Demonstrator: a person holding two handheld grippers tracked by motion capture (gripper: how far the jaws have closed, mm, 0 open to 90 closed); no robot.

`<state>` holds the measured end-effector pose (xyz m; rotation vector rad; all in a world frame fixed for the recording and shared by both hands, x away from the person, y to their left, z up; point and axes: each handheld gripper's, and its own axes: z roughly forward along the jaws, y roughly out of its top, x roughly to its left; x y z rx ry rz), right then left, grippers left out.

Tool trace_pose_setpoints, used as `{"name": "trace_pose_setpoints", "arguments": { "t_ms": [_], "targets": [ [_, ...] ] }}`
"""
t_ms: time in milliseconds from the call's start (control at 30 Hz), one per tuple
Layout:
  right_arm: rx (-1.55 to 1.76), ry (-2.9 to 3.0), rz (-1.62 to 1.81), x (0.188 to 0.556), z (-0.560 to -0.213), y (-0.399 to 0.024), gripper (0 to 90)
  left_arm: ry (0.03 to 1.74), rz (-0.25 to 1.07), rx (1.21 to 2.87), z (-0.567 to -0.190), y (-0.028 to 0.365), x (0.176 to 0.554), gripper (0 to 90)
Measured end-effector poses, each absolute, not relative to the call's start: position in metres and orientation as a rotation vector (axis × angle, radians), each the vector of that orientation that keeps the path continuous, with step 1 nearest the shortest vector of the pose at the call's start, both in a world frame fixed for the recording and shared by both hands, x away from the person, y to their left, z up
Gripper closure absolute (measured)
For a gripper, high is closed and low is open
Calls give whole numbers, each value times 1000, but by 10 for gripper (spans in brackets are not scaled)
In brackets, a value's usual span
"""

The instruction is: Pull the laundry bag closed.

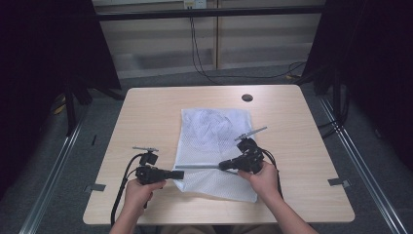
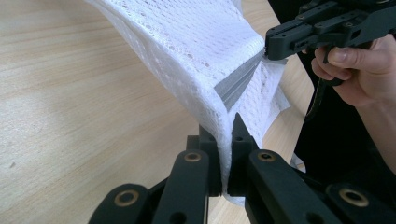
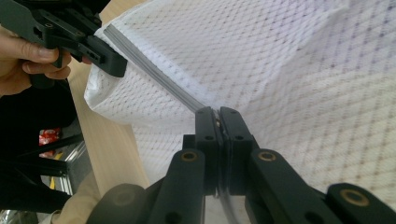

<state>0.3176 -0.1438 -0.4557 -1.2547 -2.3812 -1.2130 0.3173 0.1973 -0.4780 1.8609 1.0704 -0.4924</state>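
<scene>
A white mesh bag (image 1: pixel 214 131) lies flat on the middle of the wooden table (image 1: pixel 151 112), with a grey zipper (image 1: pixel 199 166) running across its near part. My left gripper (image 1: pixel 181 174) is shut on the bag's left edge at the zipper's end; in the left gripper view the mesh (image 2: pixel 187 42) is pinched between its jaws (image 2: pixel 228 126). My right gripper (image 1: pixel 221 165) is shut on the zipper farther right. The right gripper view has its jaws (image 3: pixel 218 112) closed on the grey zipper (image 3: pixel 149 70), which stretches taut to the left gripper (image 3: pixel 119 65).
A dark round hole (image 1: pixel 247 97) sits near the table's far edge. Black curtains hang on both sides, and cables (image 1: pixel 199 58) trail over the floor behind the table. Metal rails (image 1: pixel 360 161) run along the floor at left and right.
</scene>
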Motion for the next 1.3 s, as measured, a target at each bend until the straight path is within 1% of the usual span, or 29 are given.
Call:
{"name": "trace_pose_setpoints", "arguments": {
  "t_ms": [133, 400, 500, 1300],
  "targets": [
    [-1259, -2378, -1218, 317, -455, -147, 871, 1070, -510, 1855, -478, 196, 317, 888],
    [-1265, -2378, -1212, 316, -455, -151, 871, 1074, -491, 1861, -478, 197, 317, 888],
    [-1280, -2368, -1216, 316, -455, -154, 871, 1077, -505, 1855, -478, 196, 316, 888],
    [-1268, -2371, -1223, 315, -453, -157, 871, 1074, -495, 1864, -479, 195, 316, 888]
  ]
}}
